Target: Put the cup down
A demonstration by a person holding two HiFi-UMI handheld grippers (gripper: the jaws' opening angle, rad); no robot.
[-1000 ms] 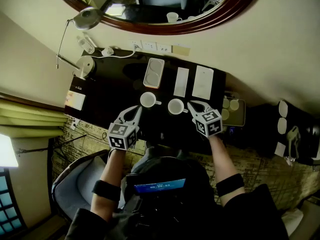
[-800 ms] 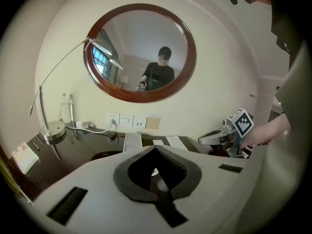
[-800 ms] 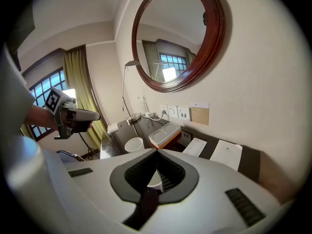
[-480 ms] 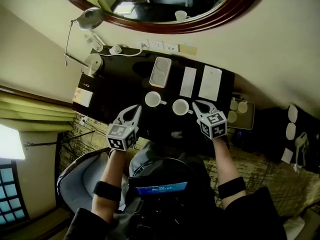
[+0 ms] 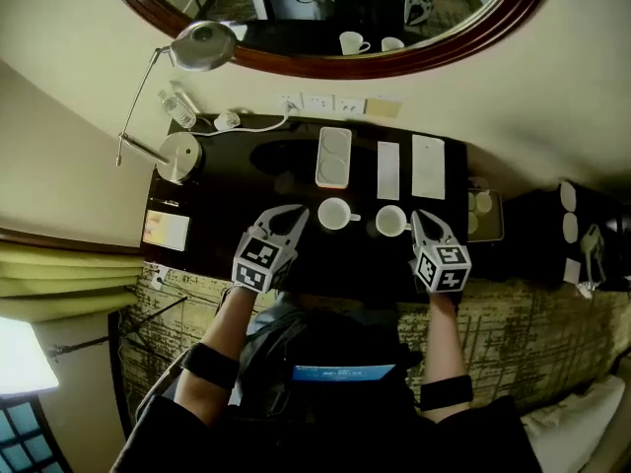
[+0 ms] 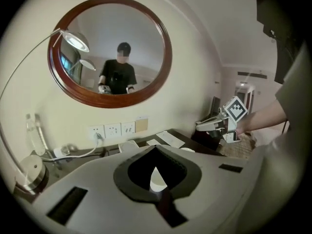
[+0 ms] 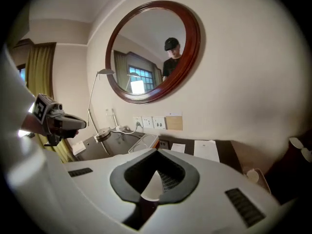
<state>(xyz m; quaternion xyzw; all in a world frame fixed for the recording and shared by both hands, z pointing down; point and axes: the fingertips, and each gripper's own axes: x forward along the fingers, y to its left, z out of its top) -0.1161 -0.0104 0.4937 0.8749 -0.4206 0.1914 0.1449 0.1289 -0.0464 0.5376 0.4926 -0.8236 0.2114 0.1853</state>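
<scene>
Left hand-held gripper and right hand-held gripper both have jaws pressed together on nothing, because the left cup and the right cup already sit on the desk.

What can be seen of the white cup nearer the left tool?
A small white glossy cup, ceramic by its look, stands upright and apparently empty on the dark desktop, its small handle pointing toward the second white cup. The pale rectangular tray lies just behind it. The shut left tool sits close beside it, seemingly not touching.
</scene>
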